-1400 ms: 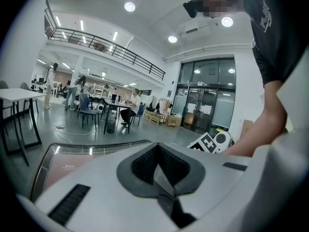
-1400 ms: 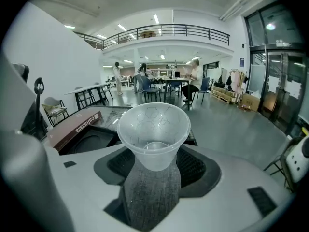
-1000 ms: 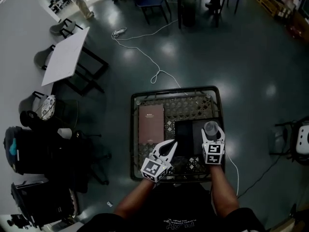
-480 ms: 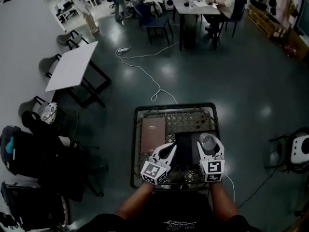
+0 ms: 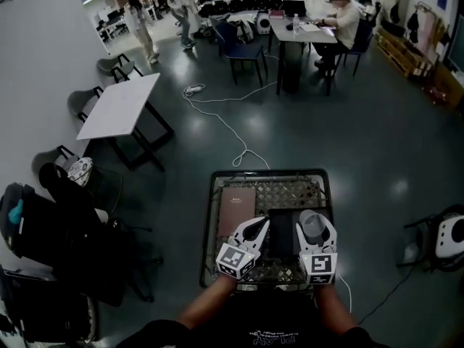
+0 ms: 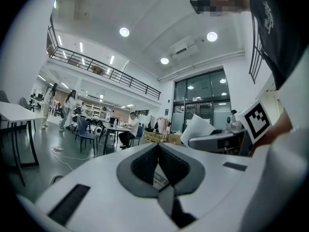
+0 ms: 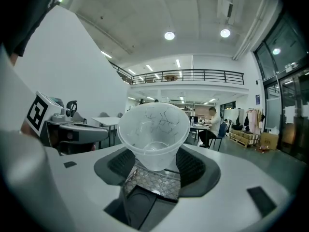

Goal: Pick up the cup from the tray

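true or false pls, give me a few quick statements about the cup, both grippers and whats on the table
1. The right gripper holds a translucent plastic cup between its fingers. True.
2. The cup is filled with a dark drink. False: it looks empty, and its bottom shows through the mouth.
3. The left gripper is clamped on the brown panel. False: it is closed on nothing, and the panel lies flat on the mesh table.
4. In the head view the brown panel lies to the left of the black tray. True.
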`<action>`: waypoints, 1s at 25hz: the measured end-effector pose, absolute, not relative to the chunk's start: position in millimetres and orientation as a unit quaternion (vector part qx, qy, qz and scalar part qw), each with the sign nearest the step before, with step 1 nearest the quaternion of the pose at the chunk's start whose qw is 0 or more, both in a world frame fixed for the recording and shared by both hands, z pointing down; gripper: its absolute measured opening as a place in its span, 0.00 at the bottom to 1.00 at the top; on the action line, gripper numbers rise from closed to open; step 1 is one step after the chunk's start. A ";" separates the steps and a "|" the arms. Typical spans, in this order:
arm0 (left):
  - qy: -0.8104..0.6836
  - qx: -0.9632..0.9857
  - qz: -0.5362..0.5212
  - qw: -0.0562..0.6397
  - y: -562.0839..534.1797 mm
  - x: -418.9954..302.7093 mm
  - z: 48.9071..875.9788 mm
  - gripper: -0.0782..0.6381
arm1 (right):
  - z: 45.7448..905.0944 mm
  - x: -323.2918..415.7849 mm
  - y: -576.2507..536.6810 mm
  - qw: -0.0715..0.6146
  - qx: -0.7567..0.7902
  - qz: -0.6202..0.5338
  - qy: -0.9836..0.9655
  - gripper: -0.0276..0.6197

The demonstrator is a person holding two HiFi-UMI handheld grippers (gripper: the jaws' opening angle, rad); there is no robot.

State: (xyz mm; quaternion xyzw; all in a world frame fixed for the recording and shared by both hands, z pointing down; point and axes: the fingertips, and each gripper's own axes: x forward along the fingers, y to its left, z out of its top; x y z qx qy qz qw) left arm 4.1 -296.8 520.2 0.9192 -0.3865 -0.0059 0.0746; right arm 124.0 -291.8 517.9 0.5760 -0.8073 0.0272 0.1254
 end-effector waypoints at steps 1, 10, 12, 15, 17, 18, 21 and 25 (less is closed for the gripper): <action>-0.387 0.919 -0.007 0.073 -296.7 3.4 519.7 0.12 | 516.2 122.6 -291.6 0.124 0.574 0.026 -0.809 0.46; -0.388 0.919 -0.009 0.070 -292.1 7.1 516.1 0.12 | 518.7 125.6 -287.5 0.125 0.569 0.011 -0.813 0.46; -0.390 0.918 -0.008 0.070 -290.5 6.2 516.7 0.12 | 520.4 125.7 -285.8 0.129 0.568 0.011 -0.813 0.46; -0.393 0.917 -0.007 0.070 -289.3 5.7 516.1 0.12 | 521.0 125.7 -285.1 0.128 0.565 0.011 -0.815 0.46; -0.394 0.916 -0.005 0.070 -289.3 4.4 516.8 0.12 | 522.1 125.2 -284.8 0.132 0.565 0.012 -0.815 0.46; -0.395 0.916 -0.005 0.071 -289.4 3.5 517.0 0.12 | 522.6 124.8 -284.7 0.134 0.564 0.012 -0.815 0.46; -0.397 0.915 -0.006 0.072 -289.9 2.9 516.5 0.12 | 522.5 123.9 -285.5 0.133 0.563 0.010 -0.816 0.46; -0.397 0.915 -0.007 0.071 -290.1 5.2 516.9 0.12 | 523.5 126.0 -286.0 0.138 0.561 0.011 -0.816 0.46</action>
